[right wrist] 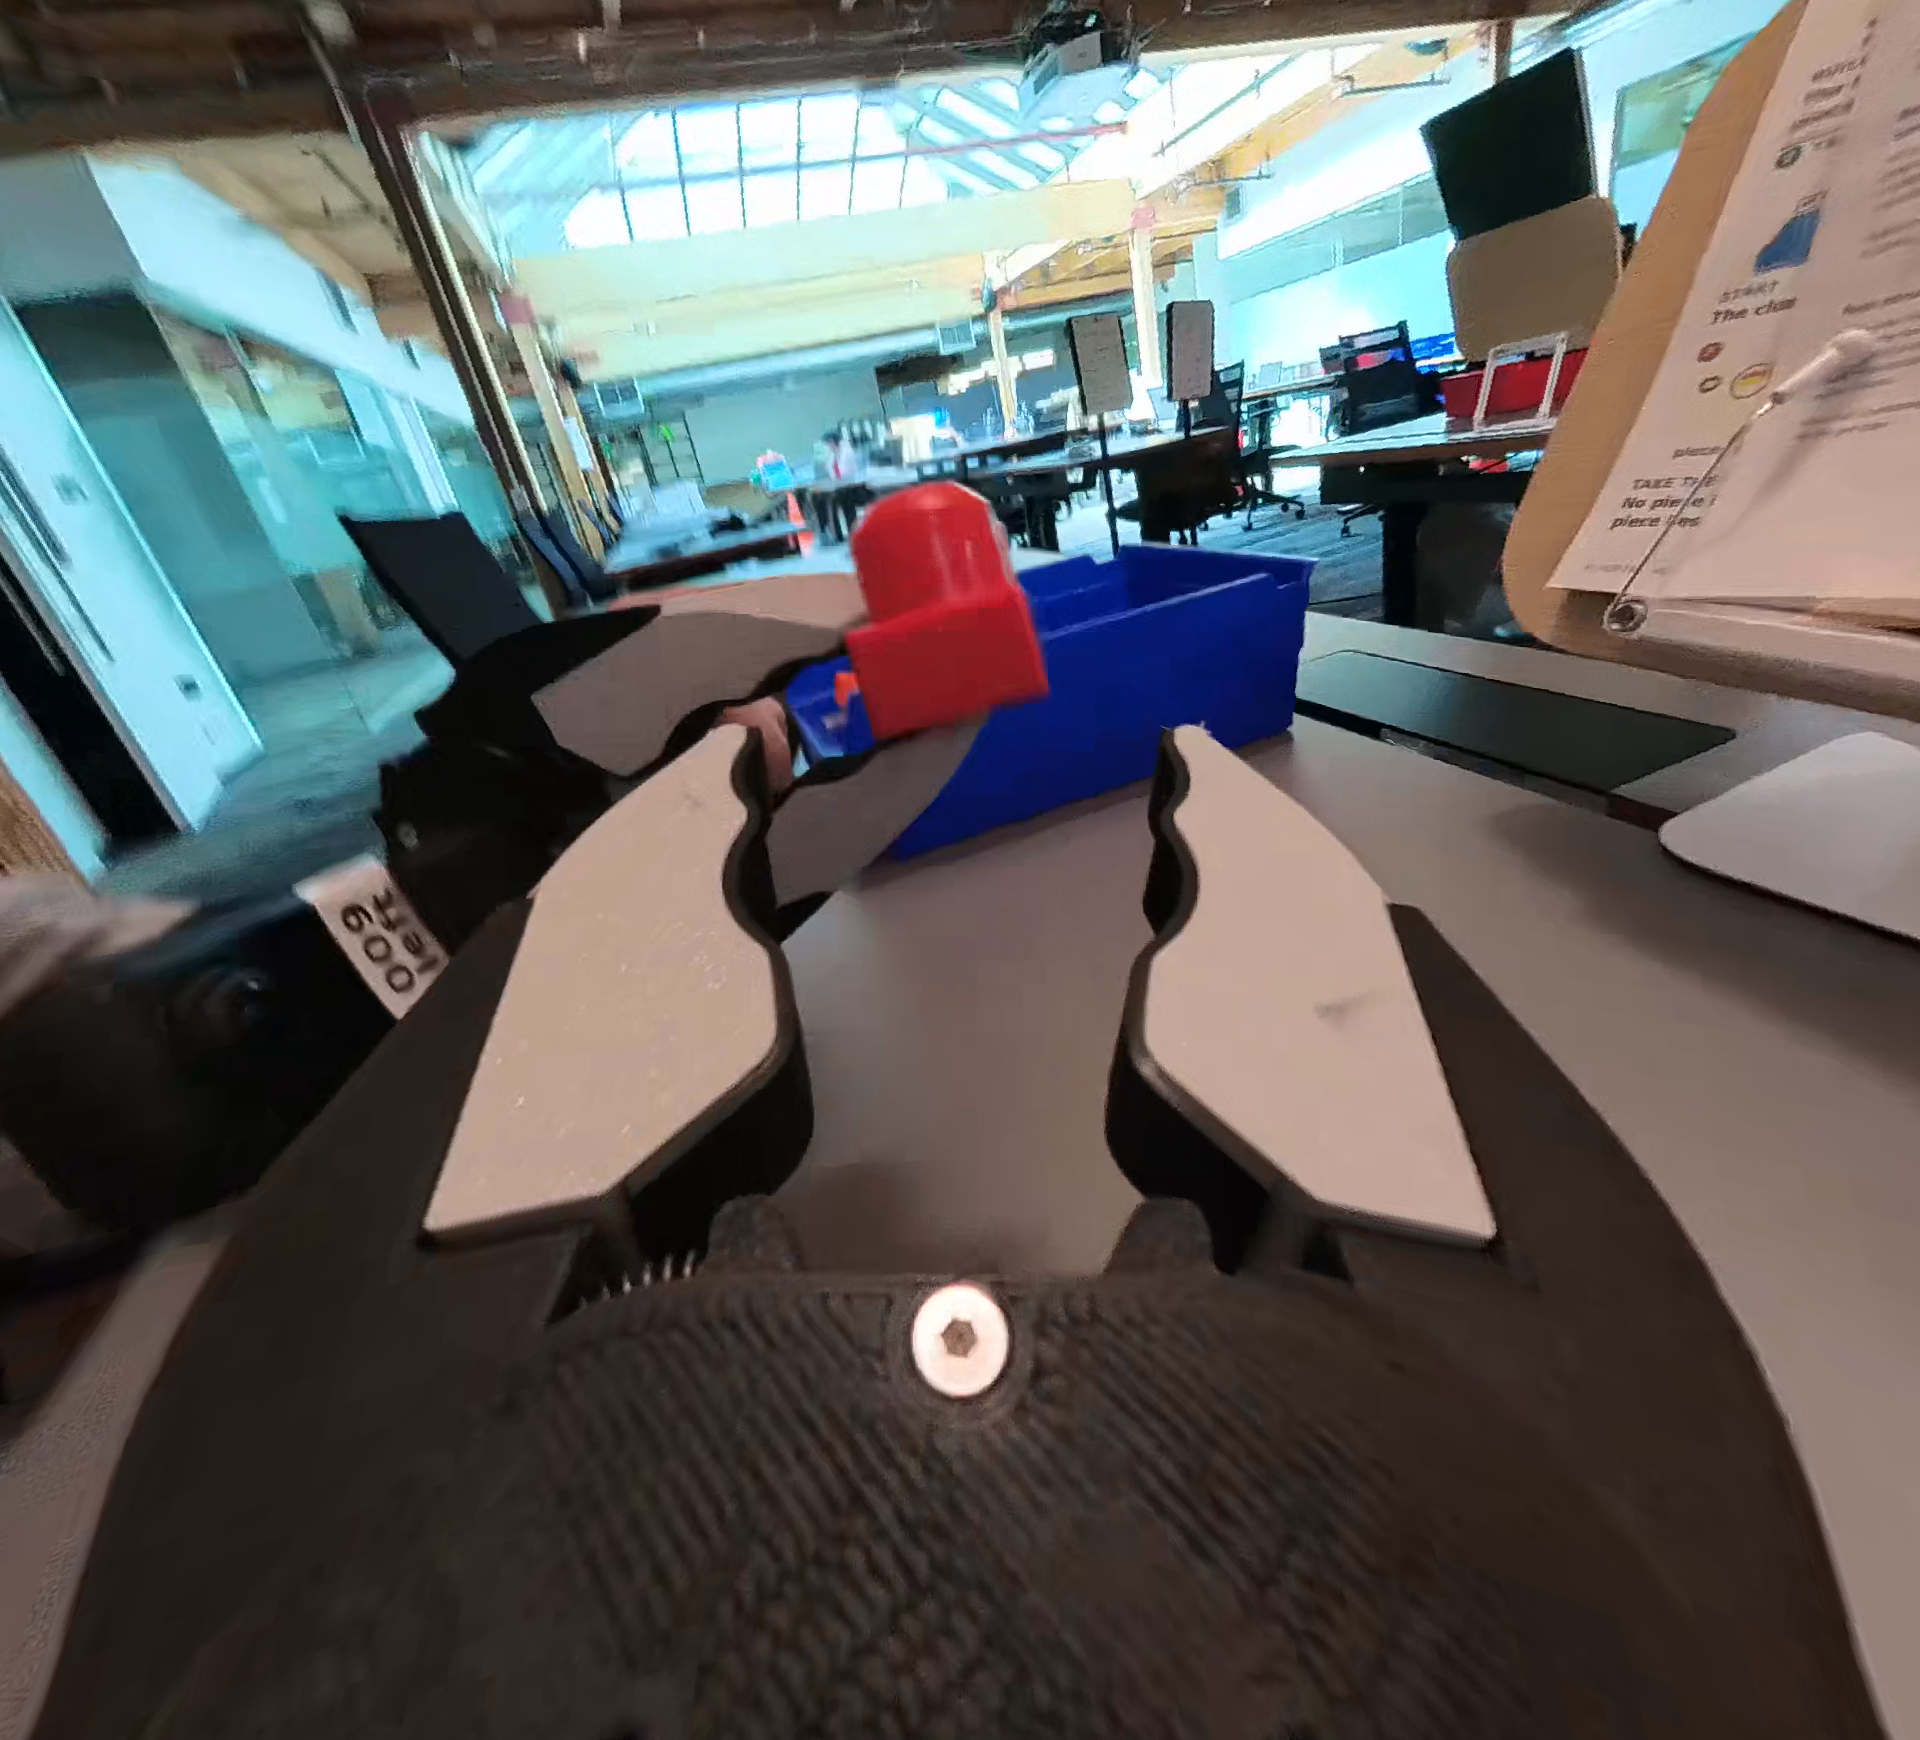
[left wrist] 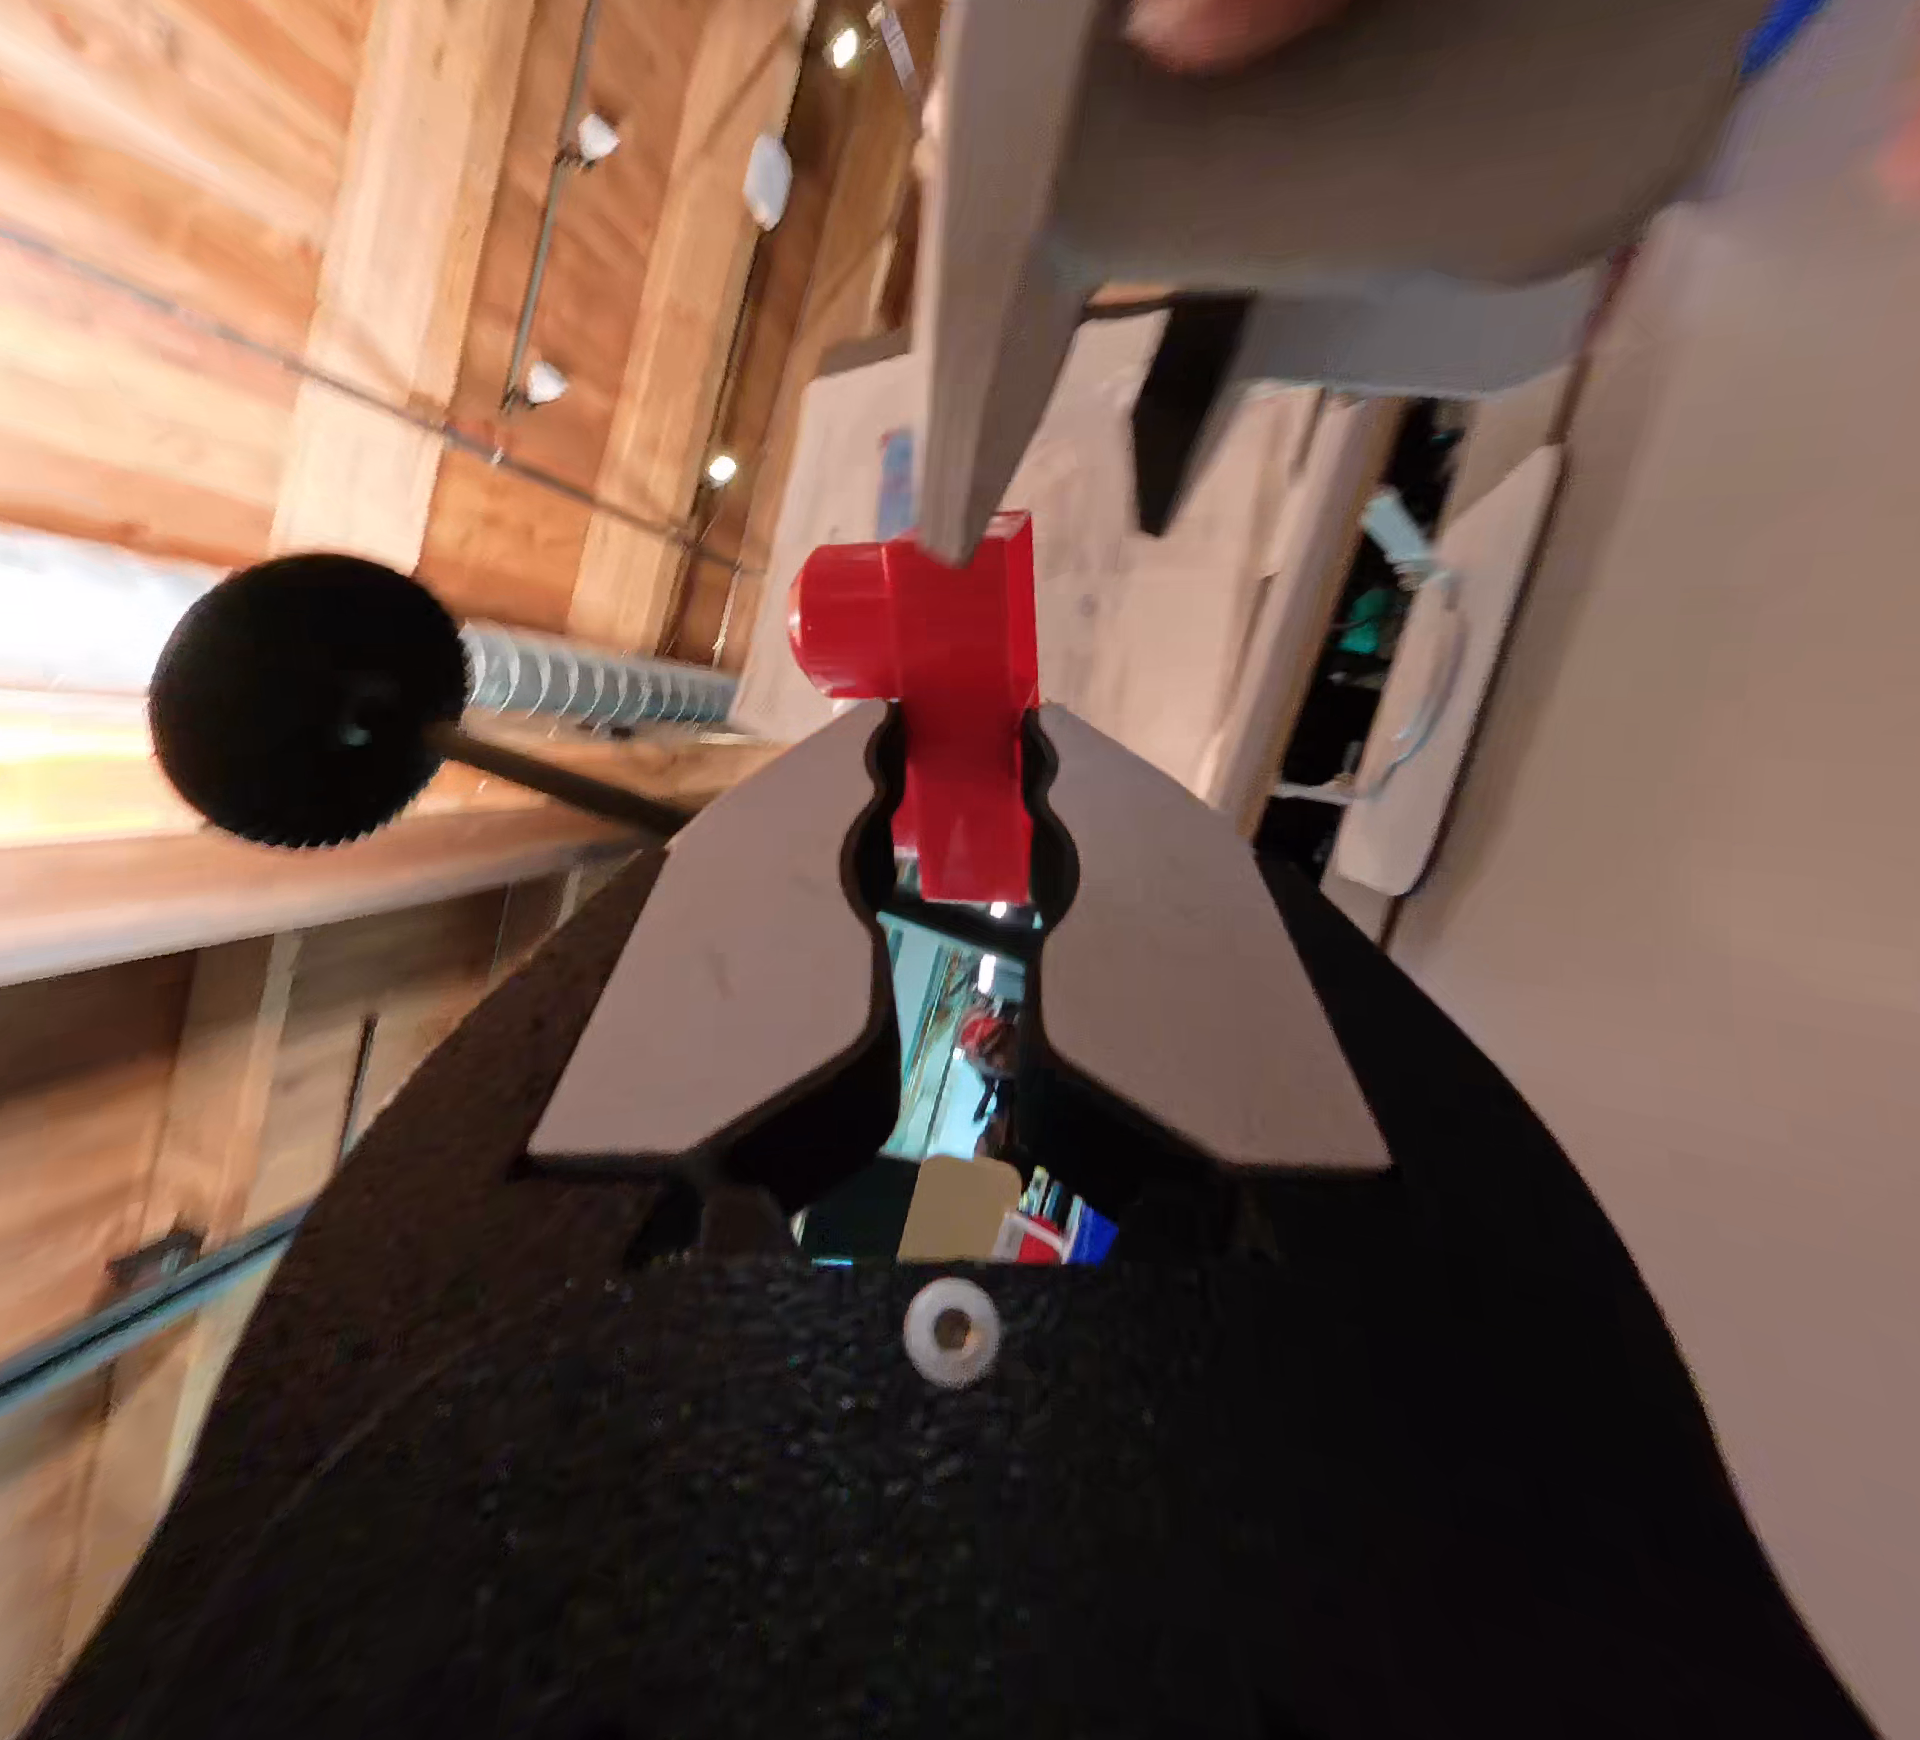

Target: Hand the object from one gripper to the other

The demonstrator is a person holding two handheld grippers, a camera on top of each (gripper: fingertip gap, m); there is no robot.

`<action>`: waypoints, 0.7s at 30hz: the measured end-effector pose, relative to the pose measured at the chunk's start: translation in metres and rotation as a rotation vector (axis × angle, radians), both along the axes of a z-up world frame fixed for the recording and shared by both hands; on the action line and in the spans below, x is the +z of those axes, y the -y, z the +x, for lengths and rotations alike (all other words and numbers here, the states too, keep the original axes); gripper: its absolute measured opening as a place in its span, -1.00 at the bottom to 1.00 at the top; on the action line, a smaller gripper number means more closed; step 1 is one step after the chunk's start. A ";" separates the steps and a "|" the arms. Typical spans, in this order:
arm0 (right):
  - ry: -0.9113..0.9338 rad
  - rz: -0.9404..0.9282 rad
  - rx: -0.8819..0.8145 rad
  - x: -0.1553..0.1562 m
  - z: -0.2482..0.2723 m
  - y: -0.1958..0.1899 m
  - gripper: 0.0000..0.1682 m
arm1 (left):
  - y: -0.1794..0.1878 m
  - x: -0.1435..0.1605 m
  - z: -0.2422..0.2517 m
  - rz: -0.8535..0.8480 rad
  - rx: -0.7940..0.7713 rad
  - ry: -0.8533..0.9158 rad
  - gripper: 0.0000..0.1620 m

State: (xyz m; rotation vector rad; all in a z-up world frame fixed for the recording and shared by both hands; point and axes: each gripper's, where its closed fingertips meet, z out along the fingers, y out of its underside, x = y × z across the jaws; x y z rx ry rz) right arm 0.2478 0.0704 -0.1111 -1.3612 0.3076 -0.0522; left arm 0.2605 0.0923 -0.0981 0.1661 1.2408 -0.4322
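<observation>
Open-plan office, grey table | left gripper clamped on red object, held above table just before blue bin | right gripper spread wide, grasping nothing, one fingertip touching object's top.

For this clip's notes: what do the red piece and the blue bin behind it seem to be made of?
Red piece: looks like hard moulded plastic, smooth and slightly glossy, with light glinting on its round cap; it sits clamped in the left hand-held gripper. Blue bin: probably rigid plastic too, evenly coloured with thin straight walls and a dull sheen. Motion blur leaves the finer texture of both unclear.
</observation>
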 end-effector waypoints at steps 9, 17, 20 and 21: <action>0.267 -0.204 -0.136 -0.023 -0.002 0.003 -0.56 | 0.029 -0.030 -0.011 0.109 -0.106 -0.048 -0.75; 0.213 0.014 -0.006 -0.008 0.000 0.025 -0.58 | 0.042 -0.042 -0.027 -0.472 -0.562 -0.617 -0.34; 0.273 0.143 0.089 0.006 -0.015 0.032 -0.58 | 0.045 -0.034 -0.035 -0.878 -0.849 -1.030 -0.21; 0.301 0.144 0.114 0.008 -0.021 0.032 -0.58 | 0.045 -0.033 -0.036 -0.977 -0.924 -1.156 -0.21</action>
